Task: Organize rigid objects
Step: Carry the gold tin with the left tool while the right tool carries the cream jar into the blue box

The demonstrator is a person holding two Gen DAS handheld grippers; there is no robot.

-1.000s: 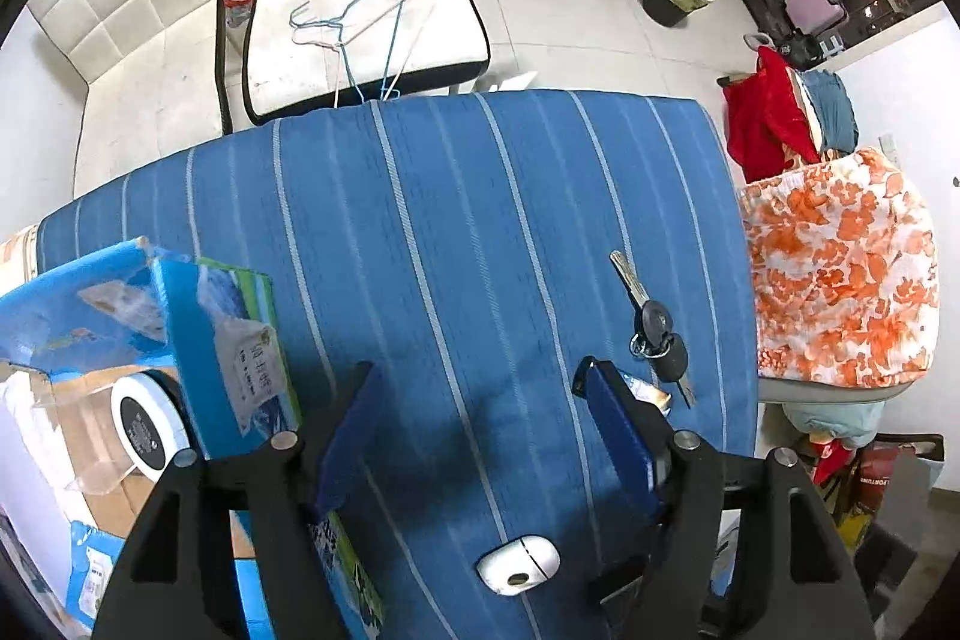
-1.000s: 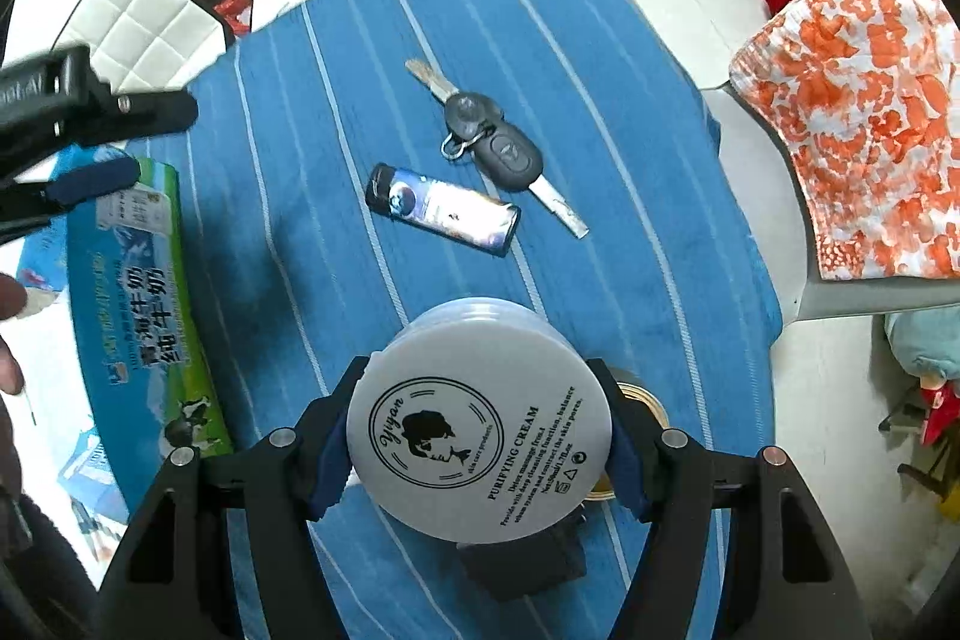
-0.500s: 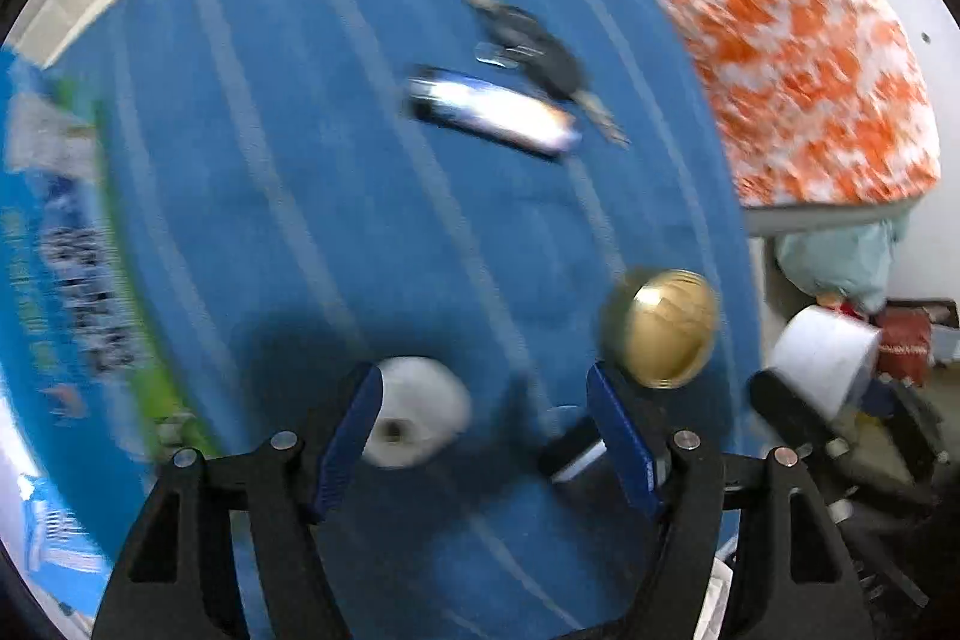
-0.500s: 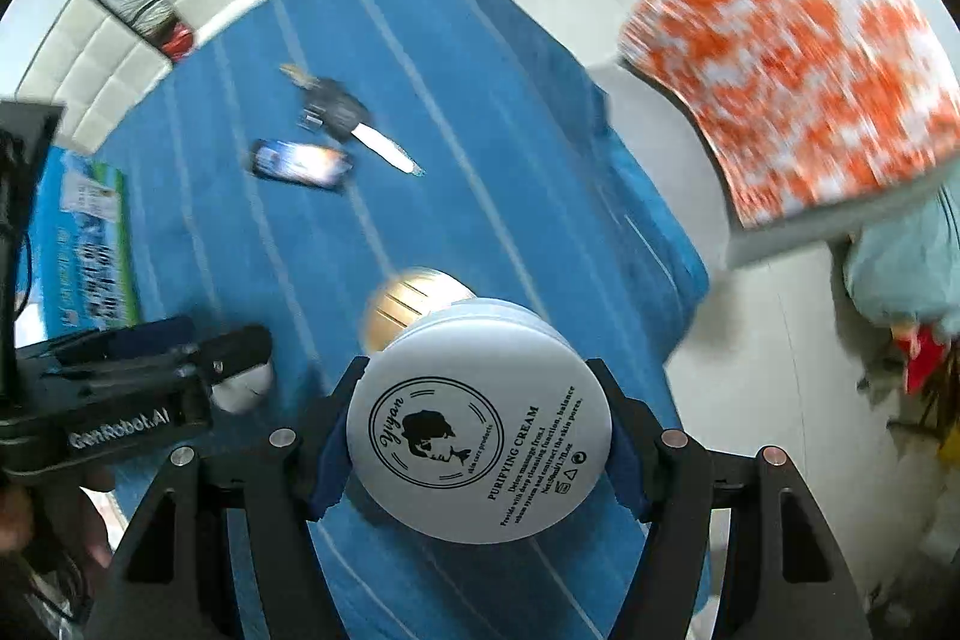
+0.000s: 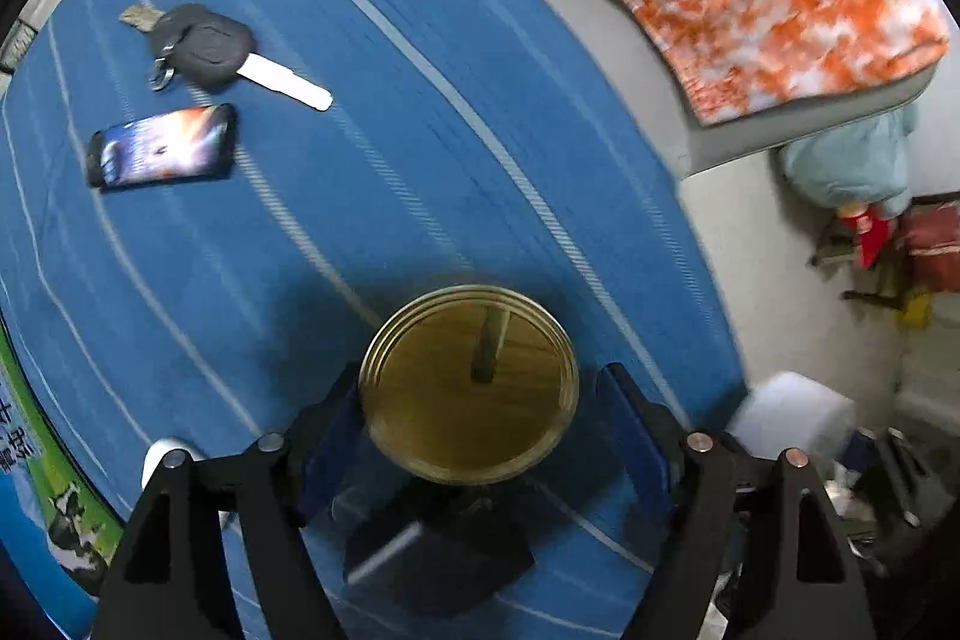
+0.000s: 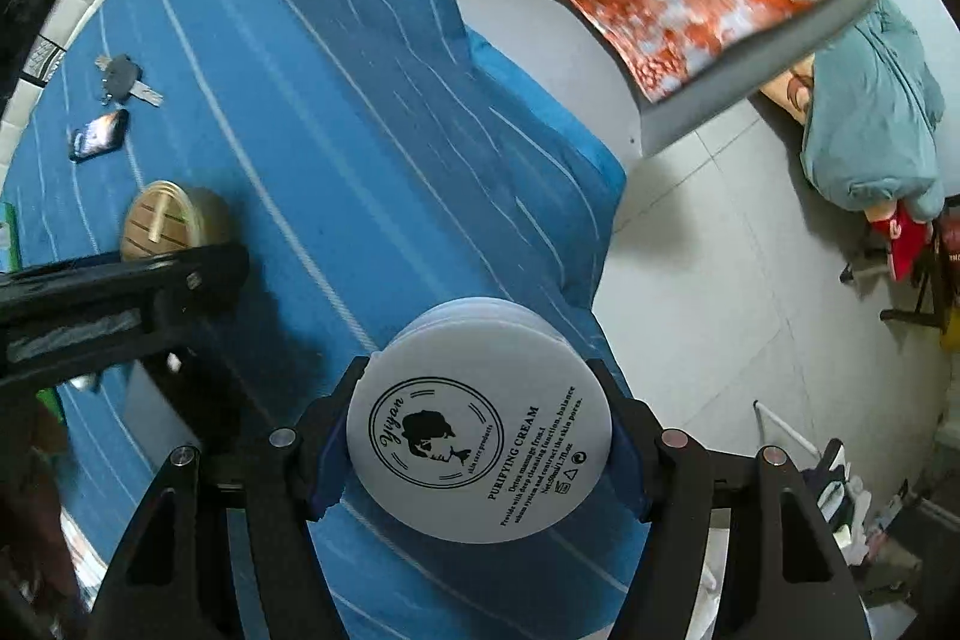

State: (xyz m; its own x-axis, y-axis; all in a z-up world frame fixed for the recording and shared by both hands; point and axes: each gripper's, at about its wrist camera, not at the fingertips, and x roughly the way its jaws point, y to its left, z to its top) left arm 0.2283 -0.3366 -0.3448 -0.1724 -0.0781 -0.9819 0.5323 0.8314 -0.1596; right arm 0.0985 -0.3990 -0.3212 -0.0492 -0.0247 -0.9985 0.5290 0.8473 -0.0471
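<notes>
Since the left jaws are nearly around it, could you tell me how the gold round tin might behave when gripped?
The gold round tin looks rigid, so it should hold its shape. Its smooth curved wall may slip on the left gripper pads. Being squat, it seems unlikely to tip.

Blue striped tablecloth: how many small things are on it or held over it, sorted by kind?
Round containers: 2 (gold tin; white cream jar, gripped in the right claw)
Key bunch: 1
Flat dark case with a colourful print: 1
Small white gadget: 1
Total: 5
A dark blurred object beside the tin is too unclear to count.
</notes>
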